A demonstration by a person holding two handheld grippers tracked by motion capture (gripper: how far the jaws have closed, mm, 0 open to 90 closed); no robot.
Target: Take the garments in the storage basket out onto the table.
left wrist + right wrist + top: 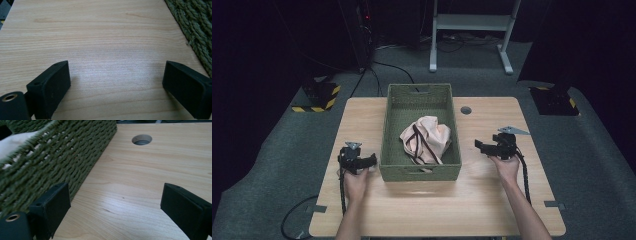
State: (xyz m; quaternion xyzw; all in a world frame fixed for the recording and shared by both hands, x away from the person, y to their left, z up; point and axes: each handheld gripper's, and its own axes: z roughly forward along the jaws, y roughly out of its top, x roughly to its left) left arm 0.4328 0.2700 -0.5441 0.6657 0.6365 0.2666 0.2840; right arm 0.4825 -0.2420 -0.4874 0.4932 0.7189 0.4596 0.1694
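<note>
Taking the green woven basket (420,172) as the landmark: nearest the person, the two hands hold their grippers low over the bench (437,200), one on each side of the basket's near end. The left gripper (362,162) sits just beside the basket's left wall, its fingers (50,87) spread wide with bare wood between them and the weave at the edge of its own view. The right gripper (484,146) is near the right wall but a little apart from it, its fingers (51,206) likewise spread and holding nothing, pointing toward the basket. Inside the basket, toward its middle, lies a crumpled pink cloth (432,137) with dark straps, untouched. Farther off, a round hole (466,110) is cut in the bench beyond the basket's right wall.

This looks like the approach stage, before any grasp. The next move probably calls for lifting a gripper over the rim and lowering it onto a raised fold of the cloth.
</note>
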